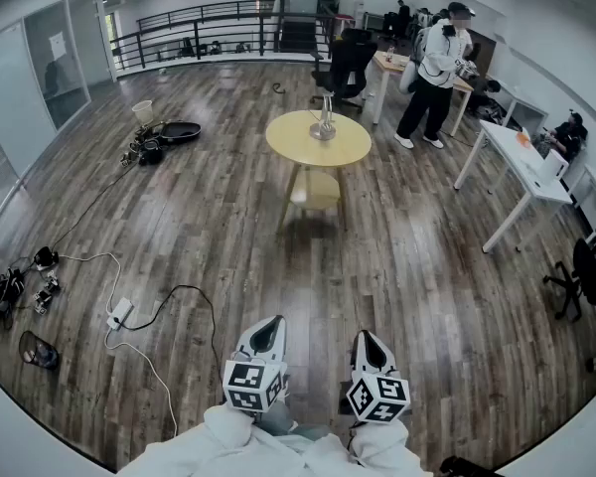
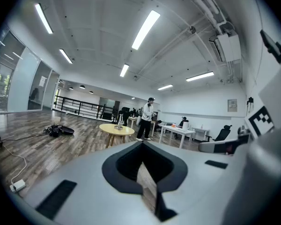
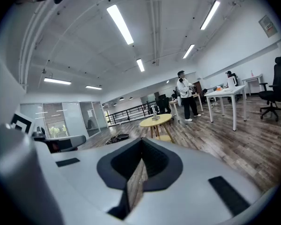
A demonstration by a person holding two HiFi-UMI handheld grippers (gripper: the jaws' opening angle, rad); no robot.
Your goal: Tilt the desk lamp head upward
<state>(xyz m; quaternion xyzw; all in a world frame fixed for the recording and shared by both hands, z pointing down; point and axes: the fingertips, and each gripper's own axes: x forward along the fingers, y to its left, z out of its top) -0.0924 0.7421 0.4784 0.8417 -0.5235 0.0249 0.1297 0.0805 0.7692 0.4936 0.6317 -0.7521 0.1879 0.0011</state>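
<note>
The desk lamp (image 1: 324,122) is a small silvery object standing on a round yellow table (image 1: 296,147) far across the wood floor. It also shows small in the left gripper view as the lamp (image 2: 119,124) on the table (image 2: 113,130), and in the right gripper view as the lamp (image 3: 155,117) on the table (image 3: 158,122). My left gripper (image 1: 270,326) and right gripper (image 1: 367,339) are held side by side close to my body, both pointing toward the table and well short of it. Both are shut with nothing between the jaws, as the left gripper (image 2: 142,145) and right gripper (image 3: 141,142) show in their own views.
A person (image 1: 432,78) stands by desks at the back right. White desks (image 1: 521,172) line the right wall, with a black chair (image 1: 581,276) near them. A power strip and cables (image 1: 119,314) lie on the floor to my left. A yellow stool (image 1: 315,192) sits under the table.
</note>
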